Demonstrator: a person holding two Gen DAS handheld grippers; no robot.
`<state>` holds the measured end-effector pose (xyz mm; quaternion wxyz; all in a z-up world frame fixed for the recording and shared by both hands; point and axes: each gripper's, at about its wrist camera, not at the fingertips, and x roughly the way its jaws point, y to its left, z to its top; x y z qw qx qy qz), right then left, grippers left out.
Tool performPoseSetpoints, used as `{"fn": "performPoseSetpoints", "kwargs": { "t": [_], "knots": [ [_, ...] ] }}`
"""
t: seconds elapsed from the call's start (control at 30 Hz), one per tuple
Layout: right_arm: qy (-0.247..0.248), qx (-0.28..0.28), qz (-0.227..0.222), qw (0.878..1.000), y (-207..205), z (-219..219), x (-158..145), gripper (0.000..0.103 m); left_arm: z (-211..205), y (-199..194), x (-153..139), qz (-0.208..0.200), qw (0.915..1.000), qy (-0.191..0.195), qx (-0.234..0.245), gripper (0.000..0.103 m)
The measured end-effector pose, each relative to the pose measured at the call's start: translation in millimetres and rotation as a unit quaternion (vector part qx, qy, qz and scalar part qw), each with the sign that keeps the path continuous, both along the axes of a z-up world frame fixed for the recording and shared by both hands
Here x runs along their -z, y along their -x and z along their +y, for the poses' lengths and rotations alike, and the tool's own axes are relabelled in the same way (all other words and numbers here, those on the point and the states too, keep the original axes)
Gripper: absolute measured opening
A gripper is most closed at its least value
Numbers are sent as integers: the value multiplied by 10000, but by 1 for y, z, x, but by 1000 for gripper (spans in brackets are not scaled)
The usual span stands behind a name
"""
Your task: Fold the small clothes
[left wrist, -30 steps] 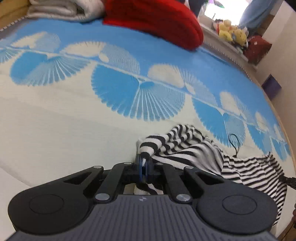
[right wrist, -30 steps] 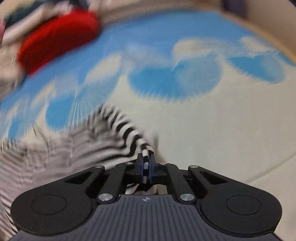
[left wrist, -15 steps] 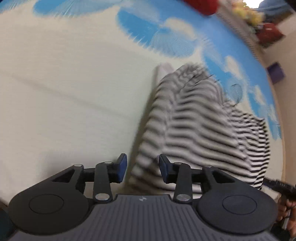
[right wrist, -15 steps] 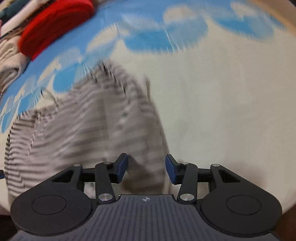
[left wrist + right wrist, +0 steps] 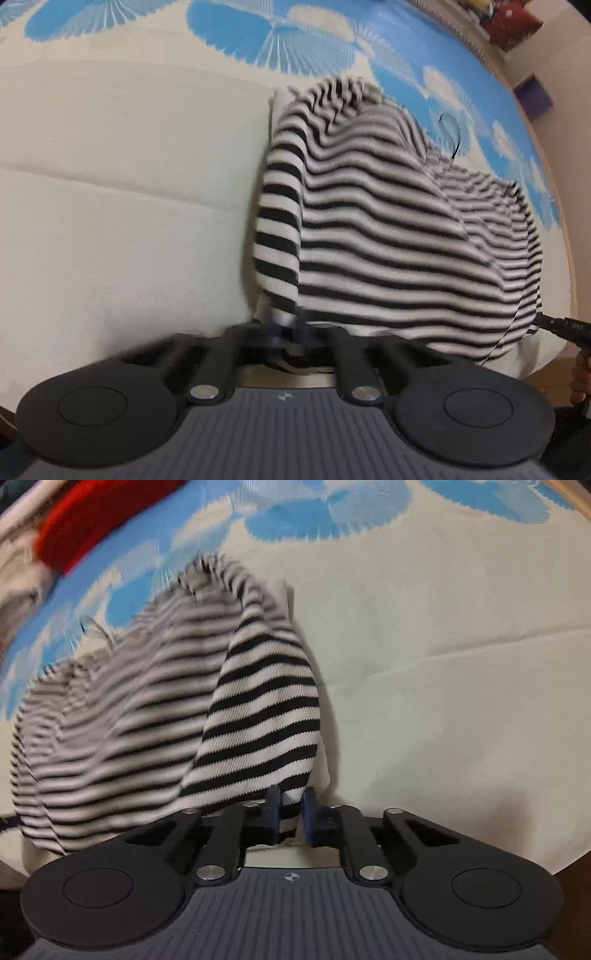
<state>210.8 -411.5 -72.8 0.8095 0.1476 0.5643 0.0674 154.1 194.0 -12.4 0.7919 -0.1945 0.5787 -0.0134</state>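
Count: 1 striped garment (image 5: 388,229), black-and-white, lying bunched on the bedspread (image 5: 110,221), mostly over the plain cream band near the bed's near edge, its far end reaching the blue fan-pattern band; 2 grippers, both on it. Left gripper (image 5: 284,328) has just been closing, jaws now pinched together on the garment's near-left corner, fabric bunching up right out of the pads, though that spot is motion-blurred. Right gripper (image 5: 291,812) has also just been closing; blue pads (image 5: 274,812) stand narrow with the near-right corner of the garment between them and pressed, a small gap's worth of cloth showing. Garment's middle humps up between the two grips; a white inner edge shows along its far-side fold in both views. A thin dark loop (image 5: 456,142), cord or hanger, can't tell, sits at the garment's far side. Other stuff: 1 red bundle (image 5: 99,520) near the bed's far edge in the right view, pale folded fabric (image 5: 18,587) beside it, blurred. 1 purple box (image 5: 533,96) and a dark red item (image 5: 513,26) off the bed's right side in the left view. Right gripper's tip and part of a hand (image 5: 580,380) show at the right margin of the left view. Nothing lies across the garment besides the grippers themselves
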Motion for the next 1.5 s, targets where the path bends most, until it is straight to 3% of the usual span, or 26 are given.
{"fn": "performPoseSetpoints", "kwargs": {
  "t": [0.13, 0.2, 0.27, 0.3, 0.37, 0.4, 0.47, 0.5, 0.53, 0.57, 0.63, 0.77, 0.8, 0.83, 0.9, 1.07, 1.13, 1.2, 1.27, 1.33, 1.37, 1.5],
  "knots": [
    [-369, 294, -591, 9971, 10, -16, -27, 7, 12, 13, -25, -639, 9977, -46, -219, 3],
    [-158, 256, -606, 9977, 12, -18, -29, 7, 13, 14, -17, -355, 9987, -312, -212, 3],
    [192, 175, -258, 9993, 11, -16, -18, 6, 10, 12, 0, 183, 9984, -521, -128, 2],
    [351, 153, -78, 9992, 10, -14, -11, 0, 6, 10, 6, 368, 9972, -653, -29, 2],
    [1263, 150, 190, 9917, 7, -10, 0, 0, -1, 8, 9, 465, 9961, -733, 129, 2],
    [1445, 211, 266, 9889, 6, -12, 3, 0, -4, 7, 6, 368, 9967, -707, 179, 3],
    [993, 405, 63, 9942, 3, -20, -4, 0, -10, 5, -4, 109, 9974, -668, 230, 18],
    [802, 438, -151, 9957, 3, -22, -10, 2, -11, 6, -10, -41, 9974, -693, 183, 36],
    [673, 427, -384, 9961, 3, -21, -17, 3, -11, 6, -15, -215, 9968, -762, 97, 48],
    [555, 378, -583, 9960, 4, -18, -22, 8, -10, 4, -19, -324, 9963, -791, 29, 49],
    [283, 253, -628, 9973, 2, -13, -21, 49, -12, -1, -20, -410, 9963, -746, -121, 49],
    [475, -117, -351, 9982, -2, 10, -2, 51, -18, -12, -17, -448, 9954, -826, -203, 49],
    [561, -182, -301, 9978, -6, 13, 2, 49, -21, -14, -18, -517, 9945, -886, -198, 49],
    [643, -214, -282, 9973, -7, 17, 5, 39, -22, -13, -20, -596, 9938, -917, -201, 49],
    [672, -163, -290, 9972, -12, 17, 9, 4, -22, -12, -26, -858, 9919, -903, -232, 49],
    [755, 552, -196, 9954, -14, -2, 10, 1, -41, -28, -34, -1286, 9877, -868, -216, 49],
    [635, 622, -90, 9960, -17, -4, 12, 4, -51, -38, -34, -1342, 9864, -928, -202, 49],
    [695, 757, -259, 9944, -22, -2, 6, 10, -58, -47, -34, -1390, 9854, -959, -226, 49],
    [707, 752, -862, 9909, -24, 3, -12, 14, -61, -57, -33, -1459, 9837, -1014, -275, 49],
    [625, 668, -1437, 9854, -27, 12, -27, 35, -63, -65, -35, -1526, 9813, -1105, -388, 49],
    [608, 605, -1619, 9831, -31, 19, -32, 40, -62, -68, -35, -1539, 9808, -1113, -450, 49],
    [784, 295, -1740, 9812, -53, 46, -30, 42, -49, -92, -31, -1258, 9855, -930, -663, 49]
  ]
}}
